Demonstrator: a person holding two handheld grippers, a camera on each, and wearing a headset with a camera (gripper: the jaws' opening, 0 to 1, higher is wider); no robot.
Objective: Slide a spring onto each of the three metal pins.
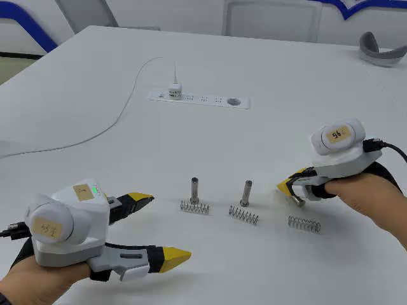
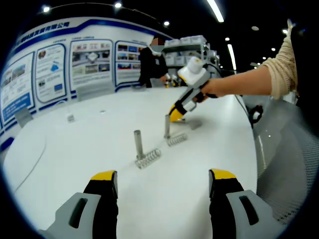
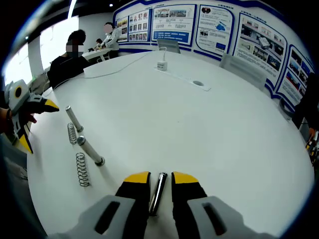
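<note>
**Metal in the jaws: the third pin (image 3: 157,193) is pinched by the right gripper (image 3: 161,177)**

We have the right gripper out on our right. Its yellow-tipped jaws are drawn close together and clamped on the third pin, which runs forward between them. From the head view the pin's grey end pokes down at a tilt towards the white table (image 1: 286,127). We cannot tell whether it touches the surface.

Over to the centre we find the left pin (image 1: 194,189) and the middle pin (image 1: 246,192), both upright on the table, side by side but apart. No spring is on either of them. The first spring (image 1: 194,207) lies on its side right at the foot of the left pin. The second spring (image 1: 243,215) lies flat just in front of the middle pin. The third spring (image 1: 303,223) lies flat on our side of the right gripper, close to it but clear of it.

Down on our left, the left gripper (image 1: 159,227) is held low with its jaws spread wide and nothing between them. It points towards the standing pins, and its own view has both of them ahead in the gap.

Further back a power strip (image 1: 210,100) lies flat. A white adapter (image 1: 174,91) is plugged into it, and a cable (image 1: 121,114) curves away to the left.
</note>
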